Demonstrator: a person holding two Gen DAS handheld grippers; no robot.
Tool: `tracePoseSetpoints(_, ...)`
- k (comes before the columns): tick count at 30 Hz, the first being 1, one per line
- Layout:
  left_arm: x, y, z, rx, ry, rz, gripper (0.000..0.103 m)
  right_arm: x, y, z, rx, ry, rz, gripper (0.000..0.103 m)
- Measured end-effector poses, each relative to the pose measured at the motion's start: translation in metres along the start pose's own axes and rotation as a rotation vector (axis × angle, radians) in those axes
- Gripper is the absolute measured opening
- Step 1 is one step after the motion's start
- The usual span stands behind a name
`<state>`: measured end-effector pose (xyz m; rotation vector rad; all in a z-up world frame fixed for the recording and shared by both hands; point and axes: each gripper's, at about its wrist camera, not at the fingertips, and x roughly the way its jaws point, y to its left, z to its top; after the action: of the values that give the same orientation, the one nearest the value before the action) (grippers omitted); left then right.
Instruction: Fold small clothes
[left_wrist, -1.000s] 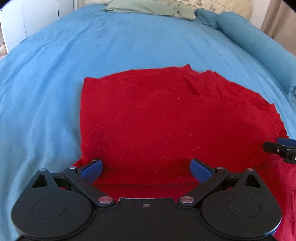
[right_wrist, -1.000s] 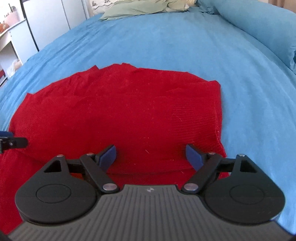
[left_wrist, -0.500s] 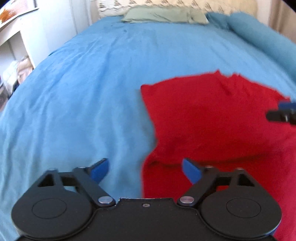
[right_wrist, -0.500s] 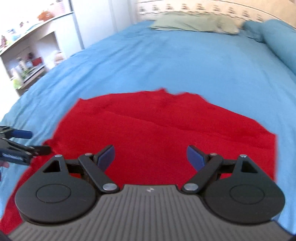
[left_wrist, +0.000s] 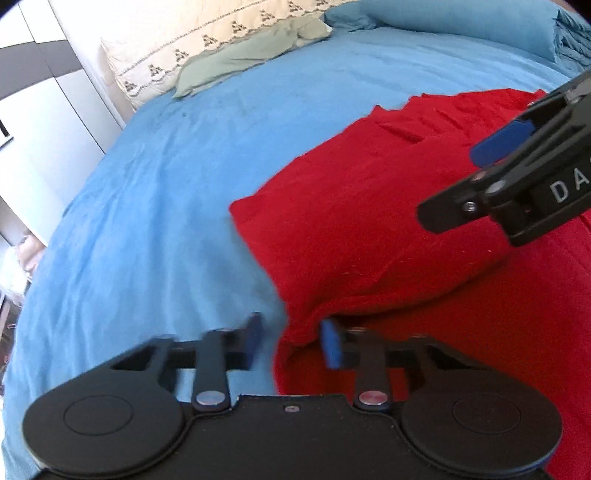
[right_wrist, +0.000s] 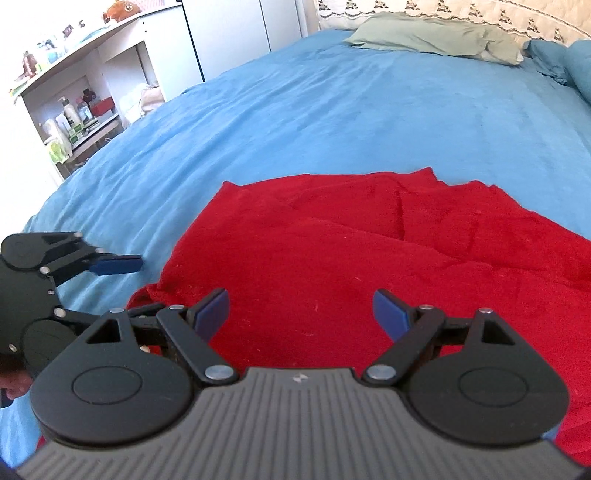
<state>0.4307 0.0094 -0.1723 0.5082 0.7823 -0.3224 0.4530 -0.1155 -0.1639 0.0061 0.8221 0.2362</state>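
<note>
A red knit garment (left_wrist: 388, 229) lies on the blue bedspread (left_wrist: 166, 184), its near part folded over itself. My left gripper (left_wrist: 293, 341) is open at the garment's near left corner, jaws partly closed in, the corner of the fold between the pads. My right gripper (right_wrist: 301, 312) is open wide and empty, just above the red garment (right_wrist: 351, 258). The right gripper shows at the right of the left wrist view (left_wrist: 517, 184); the left gripper shows at the left of the right wrist view (right_wrist: 74, 266).
A green pillow (left_wrist: 251, 55) and a patterned cream pillow (left_wrist: 192, 40) lie at the head of the bed. A rolled blue blanket (left_wrist: 461, 18) lies along the far right. White shelves with bottles (right_wrist: 66, 110) and a wardrobe stand left of the bed.
Both grippers swung left. The left gripper went from the middle of the garment's near edge to its left corner and its jaws narrowed. The right gripper stayed wide open over the garment.
</note>
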Motion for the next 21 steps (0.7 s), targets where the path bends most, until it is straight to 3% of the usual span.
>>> tracePoseSetpoints(3, -0.002, 0.002, -0.003, -0.054, 0.013, 0.032, 0.012, 0.001, 0.000, -0.002, 0.005, 0.003, -0.004, 0.101)
tracePoseSetpoints(12, -0.017, 0.022, -0.010, -0.293, 0.086, 0.034, 0.014, 0.005, -0.007, -0.012, 0.050, 0.026, -0.018, 0.101)
tracePoseSetpoints(14, -0.032, 0.026, -0.003, -0.325, 0.032, -0.002, 0.033, -0.001, -0.014, -0.013, 0.063, 0.021, -0.028, 0.101)
tracePoseSetpoints(16, -0.049, 0.027, 0.007, -0.324, -0.065, -0.029, 0.079, -0.010, -0.023, -0.014, 0.078, 0.001, -0.044, 0.101)
tracePoseSetpoints(18, -0.056, 0.025, 0.022, -0.318, -0.119, -0.065, 0.086, -0.021, -0.036, -0.016, 0.104, -0.017, -0.068, 0.101)
tracePoseSetpoints(21, -0.041, 0.020, 0.036, -0.326, -0.100, -0.160, 0.085, -0.032, -0.057, -0.022, 0.140, -0.033, -0.122, 0.101)
